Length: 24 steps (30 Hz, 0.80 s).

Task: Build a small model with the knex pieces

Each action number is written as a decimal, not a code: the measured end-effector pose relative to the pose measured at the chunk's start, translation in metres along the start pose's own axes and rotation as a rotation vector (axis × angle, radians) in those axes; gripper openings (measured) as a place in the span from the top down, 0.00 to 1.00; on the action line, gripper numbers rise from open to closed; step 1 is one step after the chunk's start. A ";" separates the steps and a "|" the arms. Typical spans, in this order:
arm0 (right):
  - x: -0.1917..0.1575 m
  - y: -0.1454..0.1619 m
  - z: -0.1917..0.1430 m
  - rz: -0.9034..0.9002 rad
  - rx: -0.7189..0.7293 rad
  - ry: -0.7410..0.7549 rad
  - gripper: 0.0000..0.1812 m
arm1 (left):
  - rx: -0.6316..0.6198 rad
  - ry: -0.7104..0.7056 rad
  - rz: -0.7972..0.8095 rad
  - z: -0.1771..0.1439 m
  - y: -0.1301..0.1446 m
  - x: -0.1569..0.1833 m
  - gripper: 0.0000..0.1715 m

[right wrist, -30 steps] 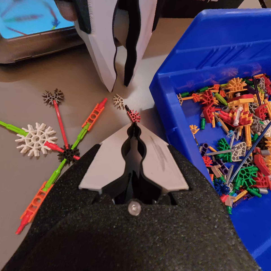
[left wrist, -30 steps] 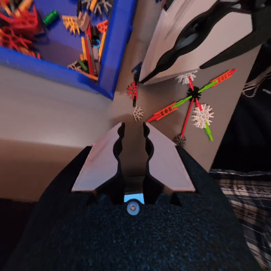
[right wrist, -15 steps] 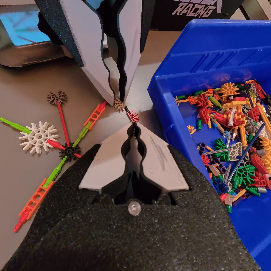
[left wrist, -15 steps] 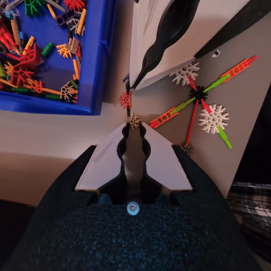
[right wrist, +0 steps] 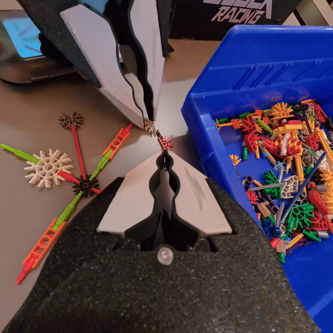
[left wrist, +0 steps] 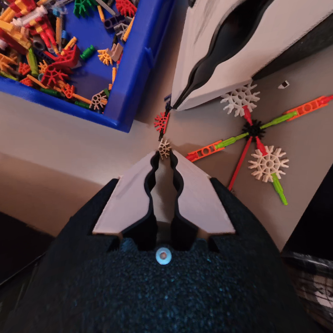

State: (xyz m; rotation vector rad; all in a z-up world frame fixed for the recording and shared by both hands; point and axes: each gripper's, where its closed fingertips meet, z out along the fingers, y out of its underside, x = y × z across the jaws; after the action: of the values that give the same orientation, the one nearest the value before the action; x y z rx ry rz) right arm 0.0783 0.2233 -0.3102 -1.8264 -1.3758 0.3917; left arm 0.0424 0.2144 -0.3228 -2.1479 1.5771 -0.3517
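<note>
Two sets of tongs met tip to tip over the grey surface [right wrist: 27, 108], just beside a blue bin [right wrist: 198, 126]. The left tongs [left wrist: 164, 153] stood at a narrow gap with a small tan fan-shaped connector [left wrist: 164, 148] pinched between the tips. The right tongs [right wrist: 164, 153] were closed tight on a thin black rod [right wrist: 159, 134] that carried a red half-round connector [right wrist: 166, 142]; the free end of that rod lay just at the tan connector, though whether they touched could not be told. To one side on the surface lay a flat assembly: a black hub connector [right wrist: 85, 184] with red and green rods radiating from it, orange ladder-like links [right wrist: 117, 140], a white snowflake connector [right wrist: 47, 168] and a pair of brown connectors [right wrist: 71, 118]. Farther off, the bin held a heap of mixed coloured building pieces [right wrist: 288, 162]. Behind the left tongs sat a lit screen [right wrist: 21, 37] and a black box [right wrist: 216, 18] with lettering.
</note>
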 end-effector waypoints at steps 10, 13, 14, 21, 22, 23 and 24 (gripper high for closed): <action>0.001 0.000 0.000 0.008 0.001 0.003 1.00 | -0.008 -0.015 -0.057 0.002 -0.001 -0.004 0.94; 0.002 0.000 0.000 0.010 0.002 0.004 1.00 | -0.005 -0.008 -0.062 0.002 -0.001 -0.003 0.94; 0.002 0.000 0.000 0.010 0.001 0.003 1.00 | -0.002 -0.005 -0.065 0.002 -0.001 -0.002 0.94; 0.001 0.007 0.004 0.008 -0.038 0.001 1.00 | -0.009 -0.012 -0.073 0.002 -0.003 -0.002 0.96; 0.000 0.007 0.004 0.006 -0.043 0.001 1.00 | -0.005 -0.006 -0.082 0.002 -0.004 -0.002 0.97; 0.000 0.008 0.005 0.003 -0.048 0.003 1.00 | -0.006 0.000 -0.085 0.002 -0.004 -0.001 0.97; 0.000 0.009 0.005 0.001 -0.052 0.005 1.00 | -0.007 0.002 -0.081 0.002 -0.004 -0.001 0.97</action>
State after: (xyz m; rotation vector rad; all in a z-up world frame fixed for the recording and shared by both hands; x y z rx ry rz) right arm 0.0807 0.2249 -0.3197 -1.8687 -1.3938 0.3545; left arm 0.0458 0.2166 -0.3224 -2.2224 1.4978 -0.3750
